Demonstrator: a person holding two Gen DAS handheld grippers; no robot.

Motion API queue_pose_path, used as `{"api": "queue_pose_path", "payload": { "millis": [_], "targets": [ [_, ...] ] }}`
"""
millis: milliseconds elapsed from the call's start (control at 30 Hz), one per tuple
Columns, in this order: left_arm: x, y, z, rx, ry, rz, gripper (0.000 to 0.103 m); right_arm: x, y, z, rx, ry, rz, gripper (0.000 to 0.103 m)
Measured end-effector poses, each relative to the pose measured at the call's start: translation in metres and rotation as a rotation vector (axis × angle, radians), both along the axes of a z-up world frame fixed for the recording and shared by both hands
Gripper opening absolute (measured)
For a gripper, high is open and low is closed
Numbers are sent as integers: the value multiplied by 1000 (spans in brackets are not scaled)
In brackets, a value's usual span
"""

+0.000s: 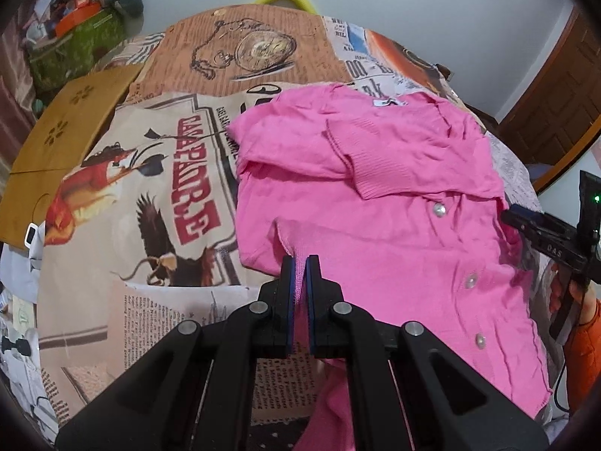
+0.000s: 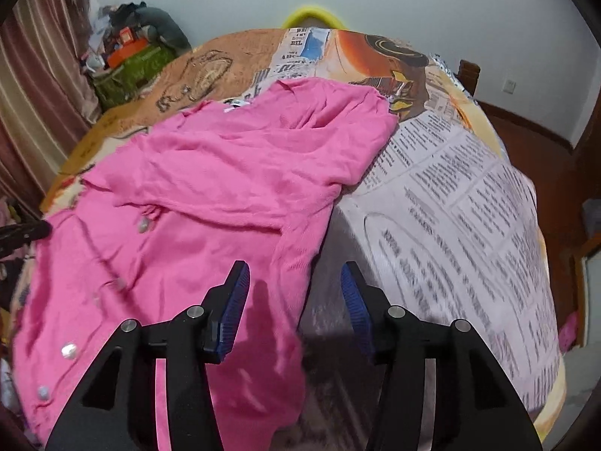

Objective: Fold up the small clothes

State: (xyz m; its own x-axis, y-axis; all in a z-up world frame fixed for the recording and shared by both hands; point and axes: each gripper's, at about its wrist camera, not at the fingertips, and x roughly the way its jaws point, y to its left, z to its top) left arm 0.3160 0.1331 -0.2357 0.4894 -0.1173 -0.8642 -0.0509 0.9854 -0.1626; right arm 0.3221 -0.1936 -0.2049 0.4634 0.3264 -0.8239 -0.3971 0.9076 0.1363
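Left wrist view: at the far left a heap of clutter (image 1: 71, 11) sits in a green box (image 1: 75, 56), its contents too small to name, and a brown cardboard sheet (image 1: 67, 131) runs off the frame edge. My left hand-held gripper (image 1: 299, 263) is pinched tight on a fold of the pink cardigan (image 1: 375, 195), the knit squeezed between the blue pads (image 1: 287, 282), while the cloth below the pads is hidden behind the black linkage. The cardigan lies spread on a surface covered by a newspaper-print cloth (image 1: 150, 188) (bed or worktop, I cannot tell), one sleeve folded across its chest, pearly buttons (image 1: 438, 209) down the front. At the right edge my other tool shows only in part, with an orange sleeve (image 1: 582, 338) cut off behind it.

In the right wrist view, which is blurred, my right hand-held gripper (image 2: 295, 282) stands moderately wide with nothing pressed between its pads; the cardigan's edge (image 2: 293, 248) lies beneath the gap. A yellow rim (image 2: 311, 15) peeks over the far side, mostly hidden.
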Motion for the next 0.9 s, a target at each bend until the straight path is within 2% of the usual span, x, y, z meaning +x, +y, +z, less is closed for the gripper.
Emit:
{"api": "queue_pose_path", "payload": {
  "millis": [167,233,333,533,667,767,833,900],
  "targets": [
    [1,1,-7,4,9,-2,4,5,1,2,-66,-75,7,44],
    [3,1,-10,-1,15,1,4,8,0,1,-87,-81,4,32],
    [4,1,-13,-8,20,6,4,10,-7,1,-85,-78,-2,20],
    [4,4,-18,5,52,19,4,11,-13,4,-124,-91,-34,14],
    [0,11,-16,-17,72,38,11,5,-20,11,-78,-51,-42,15],
    [-8,17,-7,-43,62,61,23,-10,-21,20,-41,-32,-18,17],
    [-15,20,2,-52,44,70,39,-21,-23,24,-10,-15,-7,30],
    [-21,21,9,-46,27,70,45,-33,-26,26,20,-2,-3,42]
  ]
}}
